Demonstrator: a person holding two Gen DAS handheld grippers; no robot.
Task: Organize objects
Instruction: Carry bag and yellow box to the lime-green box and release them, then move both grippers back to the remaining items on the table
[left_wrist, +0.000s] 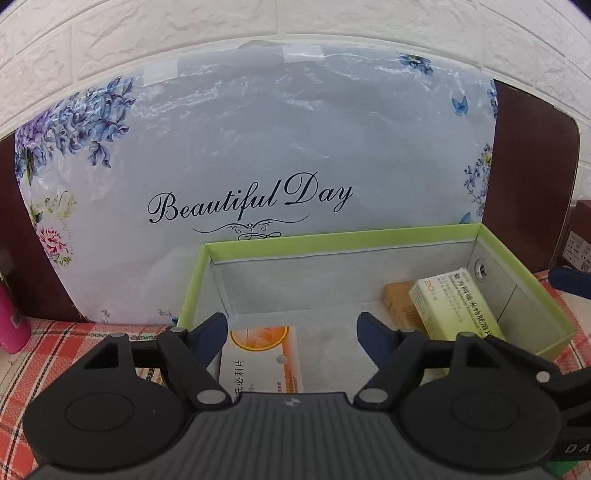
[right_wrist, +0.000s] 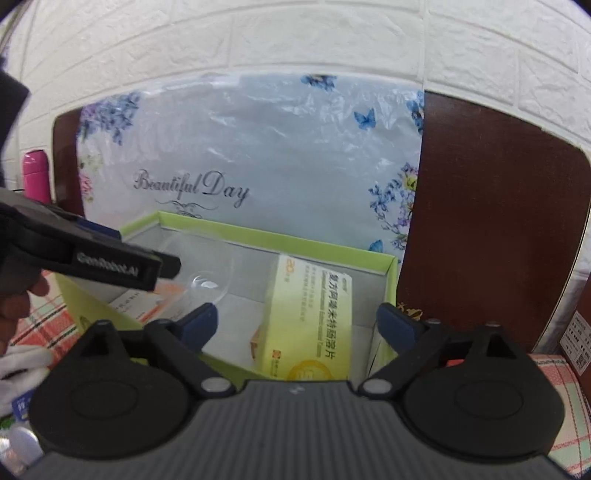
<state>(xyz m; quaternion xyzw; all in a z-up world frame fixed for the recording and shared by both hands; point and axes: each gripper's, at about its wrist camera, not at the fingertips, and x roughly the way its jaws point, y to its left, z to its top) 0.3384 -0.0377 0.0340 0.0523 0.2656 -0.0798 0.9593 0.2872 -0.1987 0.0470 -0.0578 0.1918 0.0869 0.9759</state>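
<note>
Both the left tool and right tool hang released over the green box (boxes inside), so a careless dip could knock the yellow box.

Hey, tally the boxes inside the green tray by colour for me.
Inside the green tray:
Yellow-green box: 1
Orange-and-white box: 1
Tan box: 1
Total: 3
</note>
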